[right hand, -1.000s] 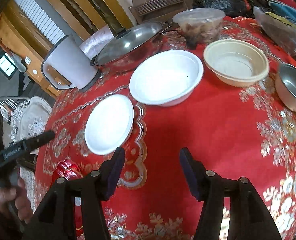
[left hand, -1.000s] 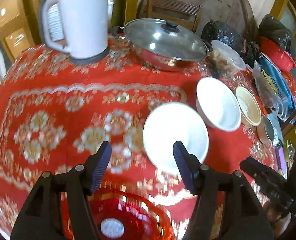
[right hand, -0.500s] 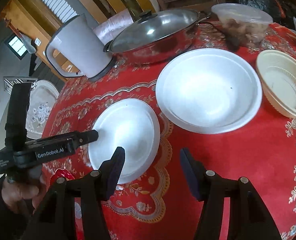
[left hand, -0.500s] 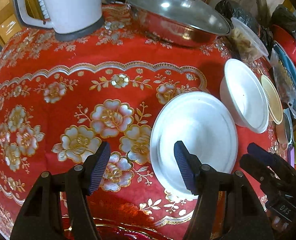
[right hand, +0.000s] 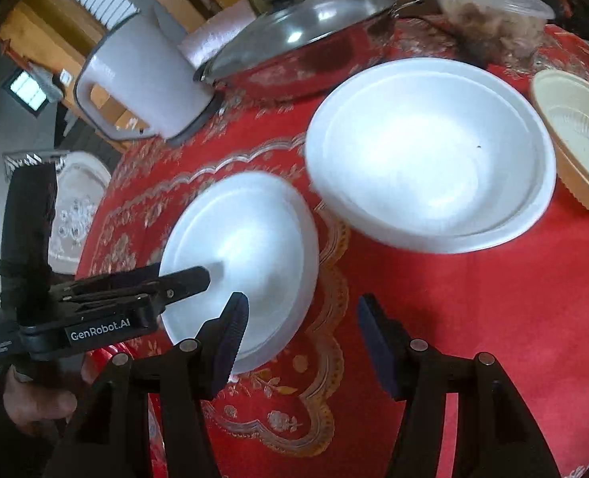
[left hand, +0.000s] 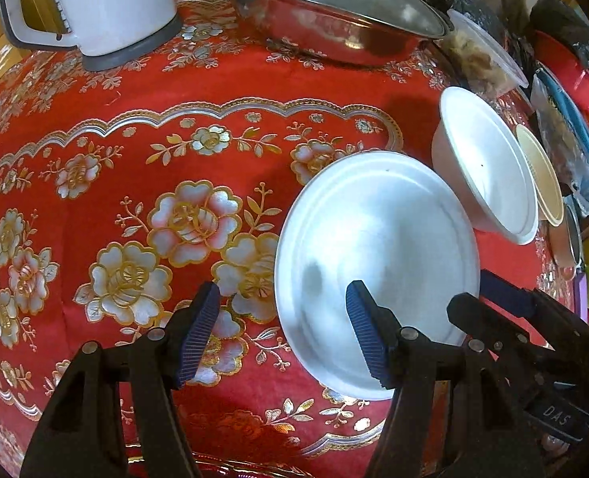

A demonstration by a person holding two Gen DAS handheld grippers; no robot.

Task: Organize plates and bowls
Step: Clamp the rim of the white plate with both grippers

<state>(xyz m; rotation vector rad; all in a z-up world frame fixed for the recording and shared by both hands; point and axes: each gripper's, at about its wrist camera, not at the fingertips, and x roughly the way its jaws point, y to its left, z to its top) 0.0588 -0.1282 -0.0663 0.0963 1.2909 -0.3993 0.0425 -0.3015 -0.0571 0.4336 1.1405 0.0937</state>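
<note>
A white plate lies on the red flowered tablecloth; it also shows in the right wrist view. A large white bowl sits just right of it, also in the left wrist view. A cream bowl stands further right. My left gripper is open, its right finger over the plate's near edge, its left finger over the cloth. My right gripper is open, at the plate's near right rim. The left gripper's body reaches over the plate from the left.
A white kettle and a lidded steel pan stand at the back. A clear food tub sits behind the bowls. A small steel bowl and bagged items crowd the right edge. A red dish lies at the near edge.
Both grippers have moved forward and down toward the white plate, which now looms larger. The left gripper's finger now overlaps the plate's near edge. Both stay open.
</note>
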